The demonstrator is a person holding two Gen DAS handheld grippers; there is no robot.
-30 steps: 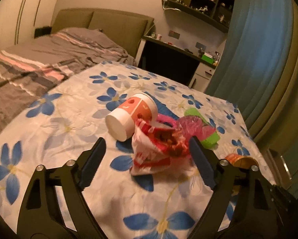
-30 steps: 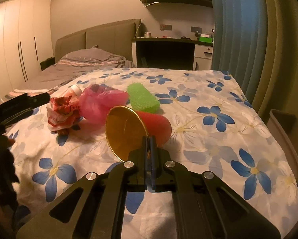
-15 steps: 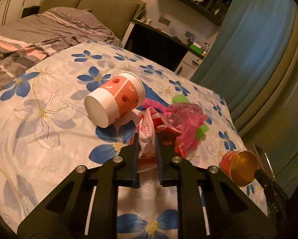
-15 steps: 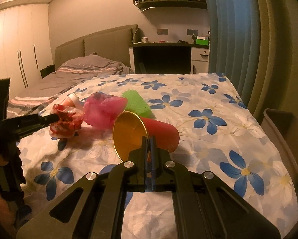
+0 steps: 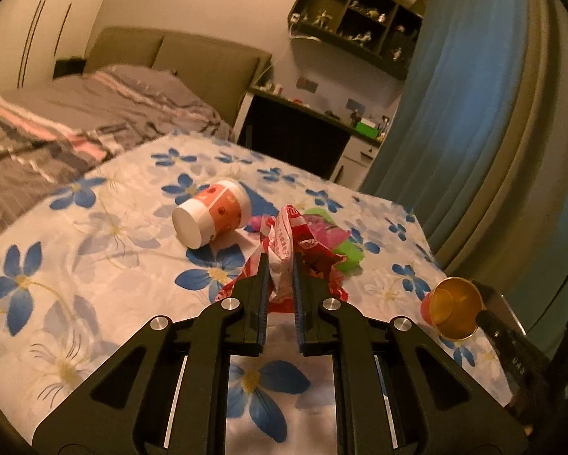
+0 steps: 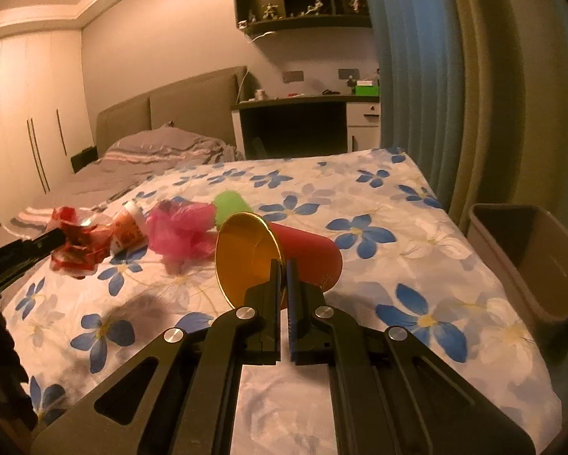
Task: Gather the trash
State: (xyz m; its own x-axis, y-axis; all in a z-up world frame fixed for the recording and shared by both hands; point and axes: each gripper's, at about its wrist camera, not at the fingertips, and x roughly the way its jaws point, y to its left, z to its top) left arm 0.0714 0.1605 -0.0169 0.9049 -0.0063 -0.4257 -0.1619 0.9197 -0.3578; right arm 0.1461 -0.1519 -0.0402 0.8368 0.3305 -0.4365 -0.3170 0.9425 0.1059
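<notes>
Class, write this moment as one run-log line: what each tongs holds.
left tongs: shut on crumpled red wrapper | right tongs: shut on red cup rim | bin: beside bed

Wrapper (image 5: 284,239): crinkled glossy film. Red cup (image 6: 306,254): shiny gold lining. Bedsheet (image 5: 94,265): matt printed cloth.

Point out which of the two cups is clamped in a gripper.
The red cup with the gold inside, pinched at its rim by the right gripper; the orange-and-white cup lies loose on the bedspread.
</notes>
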